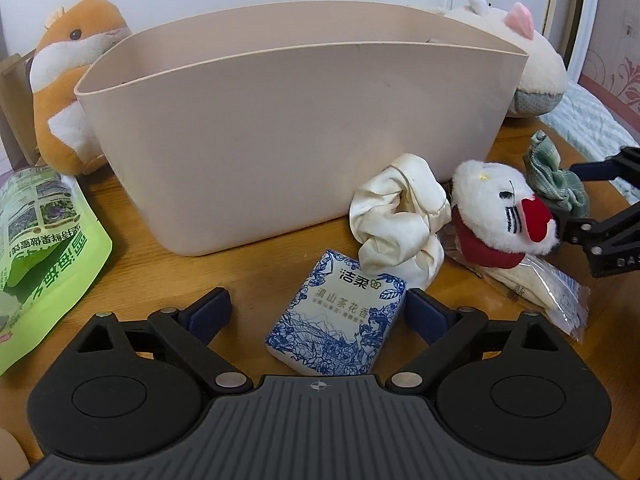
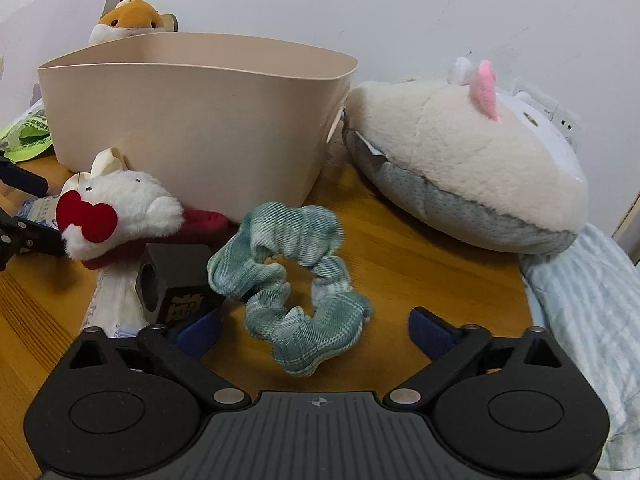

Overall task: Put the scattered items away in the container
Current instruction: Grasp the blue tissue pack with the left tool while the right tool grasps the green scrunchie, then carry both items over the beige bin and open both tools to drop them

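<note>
Beige bin (image 1: 280, 128) is sitting at the table's (image 2: 420, 248) back edge, its inside hidden, so I am judging tidying barely begun. Left gripper (image 1: 318, 312) is straddling the tissue pack (image 1: 340, 320), jaws apart; right gripper (image 2: 314, 326) is gaping around the green scrunchie (image 2: 288, 276). White scrunchie (image 1: 400, 220), cat plush (image 1: 504, 216) and black block (image 2: 176, 284) are still waiting near the bin's front.

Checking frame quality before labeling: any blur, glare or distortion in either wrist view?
Left wrist: sharp overall; fisheye bows the beige container rim, dark corner vignetting; soft even light, no glare on the tissue pack. Right wrist: green scrunchie slightly motion-smeared, white plush toy fairly crisp; same barrel distortion, faint shadows on the wooden table.
</note>
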Demonstrator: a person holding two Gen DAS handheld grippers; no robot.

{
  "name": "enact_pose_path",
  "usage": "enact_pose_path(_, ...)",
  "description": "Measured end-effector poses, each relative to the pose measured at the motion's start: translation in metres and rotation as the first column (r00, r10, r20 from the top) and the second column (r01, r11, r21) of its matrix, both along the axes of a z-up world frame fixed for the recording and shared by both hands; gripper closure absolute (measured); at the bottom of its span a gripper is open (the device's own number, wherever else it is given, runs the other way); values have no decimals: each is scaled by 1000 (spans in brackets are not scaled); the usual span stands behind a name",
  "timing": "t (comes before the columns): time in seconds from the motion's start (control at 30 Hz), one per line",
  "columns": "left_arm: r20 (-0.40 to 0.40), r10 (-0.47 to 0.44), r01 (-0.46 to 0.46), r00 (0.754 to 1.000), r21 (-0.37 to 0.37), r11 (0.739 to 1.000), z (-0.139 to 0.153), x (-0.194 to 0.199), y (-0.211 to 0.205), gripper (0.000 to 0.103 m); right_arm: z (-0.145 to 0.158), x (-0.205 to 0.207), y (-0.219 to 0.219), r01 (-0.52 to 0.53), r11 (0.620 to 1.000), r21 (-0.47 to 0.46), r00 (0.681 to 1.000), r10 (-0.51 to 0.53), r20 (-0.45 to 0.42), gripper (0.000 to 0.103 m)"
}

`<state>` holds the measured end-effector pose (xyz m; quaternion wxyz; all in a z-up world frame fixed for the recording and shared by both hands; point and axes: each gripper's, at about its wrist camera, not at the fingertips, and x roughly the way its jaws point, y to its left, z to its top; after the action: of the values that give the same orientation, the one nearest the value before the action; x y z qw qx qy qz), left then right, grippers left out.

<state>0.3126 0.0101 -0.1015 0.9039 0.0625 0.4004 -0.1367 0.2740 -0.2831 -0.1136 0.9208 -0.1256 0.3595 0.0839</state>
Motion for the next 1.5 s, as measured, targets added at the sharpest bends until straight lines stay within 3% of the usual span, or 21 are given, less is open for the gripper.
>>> enact_pose_path(0.1, 2, 4, -4, 1000, 1, 1000, 1, -1, 1, 9, -3, 0, -1, 0, 1000, 29, 1000, 0, -1, 18)
enact_pose_path(0.17, 10, 10, -10, 1000, -2, 1000, 3, -3, 2, 18, -3, 0, -3, -1, 998, 57, 1000, 2, -5, 30)
enact_pose_path(0.23, 19, 15, -15, 1000, -4, 1000, 7, -6, 2, 43, -2, -1, -5, 2, 997, 78, 1000, -1, -10, 43)
enact_pose_path(0.27, 17, 19, -19, 1000, -3, 1000, 8, -6, 2, 46, -3, -1, -6, 2, 996, 87, 1000, -1, -12, 50)
enact_pose_path(0.3, 12, 23, -23, 1000, -2, 1000, 10, -6, 3, 48, -2, -2, -6, 4, 996, 93, 1000, -3, -13, 53)
enact_pose_path(0.37, 9, 33, -33, 999, 1, 999, 11, -8, 3, 51, -2, -5, -6, 8, 995, 96, 1000, -7, -12, 70)
enact_pose_path(0.47, 8, 52, -52, 999, 1, 999, 11, -14, 5, 52, -1, -10, -10, 17, 991, 135, 1000, -16, -9, 79)
enact_pose_path(0.63, -1, 78, -78, 997, -10, 997, 13, -24, 8, 53, 4, -19, -18, 27, 978, 207, 1000, -28, -1, 81)
enact_pose_path(0.97, 52, 106, -105, 993, -21, 994, 35, -53, 9, 53, 26, -49, -12, 0, 989, 151, 998, -9, 57, 81)
enact_pose_path(1.5, 249, 118, -105, 961, -65, 992, 124, -91, 17, 53, 97, -83, 1, -81, 988, 131, 973, 50, 226, 81)
